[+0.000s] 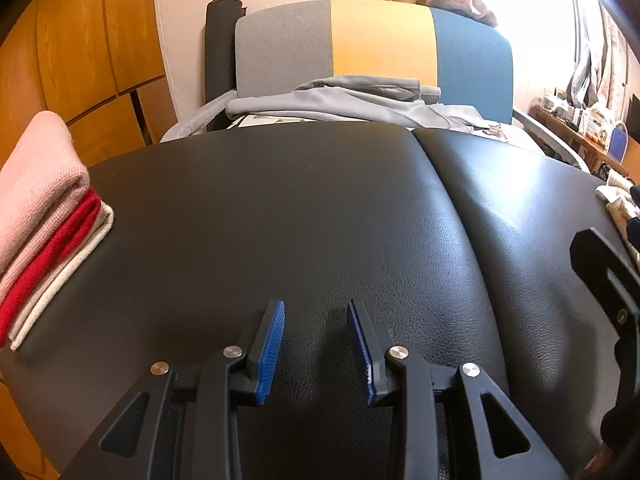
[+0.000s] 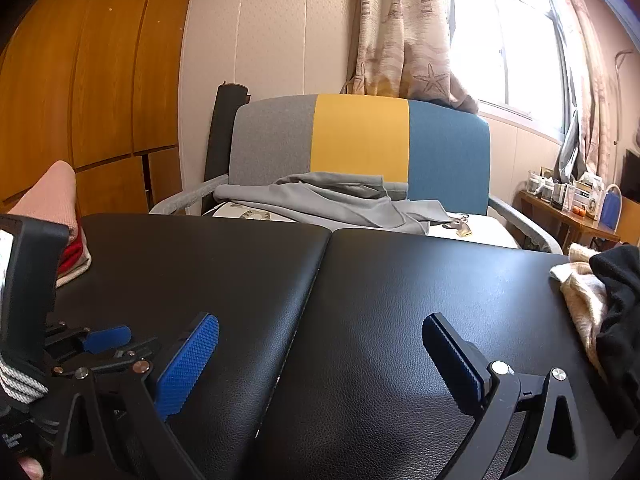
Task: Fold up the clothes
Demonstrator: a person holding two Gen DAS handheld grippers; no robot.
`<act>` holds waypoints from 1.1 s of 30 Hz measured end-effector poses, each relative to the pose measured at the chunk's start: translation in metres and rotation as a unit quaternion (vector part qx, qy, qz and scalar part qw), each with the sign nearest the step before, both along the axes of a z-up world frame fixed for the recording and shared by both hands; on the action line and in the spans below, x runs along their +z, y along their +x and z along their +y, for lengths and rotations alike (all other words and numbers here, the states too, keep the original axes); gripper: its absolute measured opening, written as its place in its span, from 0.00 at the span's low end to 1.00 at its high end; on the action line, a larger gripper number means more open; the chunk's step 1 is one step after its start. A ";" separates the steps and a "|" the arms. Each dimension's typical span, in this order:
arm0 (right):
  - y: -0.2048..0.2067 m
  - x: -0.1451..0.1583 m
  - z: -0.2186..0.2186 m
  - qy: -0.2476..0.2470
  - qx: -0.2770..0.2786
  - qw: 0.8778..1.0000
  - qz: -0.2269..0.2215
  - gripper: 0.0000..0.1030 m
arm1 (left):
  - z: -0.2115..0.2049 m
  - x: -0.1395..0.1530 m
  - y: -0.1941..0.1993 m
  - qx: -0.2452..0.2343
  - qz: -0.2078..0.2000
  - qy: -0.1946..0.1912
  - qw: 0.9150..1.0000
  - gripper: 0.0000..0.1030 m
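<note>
Both grippers hover over the bare black table (image 1: 280,208), empty. The left gripper (image 1: 316,350) has its jaws partly open with nothing between them; the right gripper (image 2: 320,360) has its jaws spread wide, also empty. The unfolded clothes (image 2: 600,304), a cream piece under a black one, lie to the right of the right gripper, near its outer finger, at the table's right edge. The folded stack (image 1: 48,224) lies to the left of the left gripper. Judgement: the right gripper is nearer the pile and should reach rightward.

text: none legible | labels: none legible | numbers: none | signs: none
</note>
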State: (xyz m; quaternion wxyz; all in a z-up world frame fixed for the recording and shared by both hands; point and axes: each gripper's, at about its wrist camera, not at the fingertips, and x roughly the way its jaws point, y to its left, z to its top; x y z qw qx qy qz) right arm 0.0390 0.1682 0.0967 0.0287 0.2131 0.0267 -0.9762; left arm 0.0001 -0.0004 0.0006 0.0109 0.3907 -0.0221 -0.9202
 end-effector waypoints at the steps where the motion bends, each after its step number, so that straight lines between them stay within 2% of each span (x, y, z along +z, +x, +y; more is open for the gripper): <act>1: -0.001 0.000 0.001 -0.003 0.000 1.000 -0.004 1.00 | -0.001 0.000 0.000 0.001 0.002 0.002 1.000 0.32; 4: -0.005 0.000 0.002 -0.012 0.000 1.000 -0.016 1.00 | -0.006 0.001 -0.001 0.007 0.004 0.008 1.000 0.32; 9: -0.002 -0.003 0.006 -0.014 0.001 1.000 -0.006 1.00 | -0.021 0.005 0.000 0.016 0.008 0.020 1.000 0.32; 13: -0.002 -0.001 0.004 -0.012 0.000 1.000 -0.010 1.00 | -0.004 -0.008 -0.001 0.000 -0.003 -0.003 1.000 0.32; 24: -0.001 -0.003 0.009 -0.028 -0.002 1.000 -0.009 1.00 | 0.000 -0.005 0.000 0.002 -0.001 -0.010 1.000 0.32; 29: -0.004 0.000 0.025 -0.069 -0.002 0.997 -0.015 1.00 | -0.003 -0.006 0.001 0.002 -0.003 0.000 1.000 0.32; 33: -0.008 -0.004 0.041 -0.105 -0.024 0.994 -0.027 1.00 | -0.004 -0.006 0.001 0.002 -0.001 0.005 1.000 0.32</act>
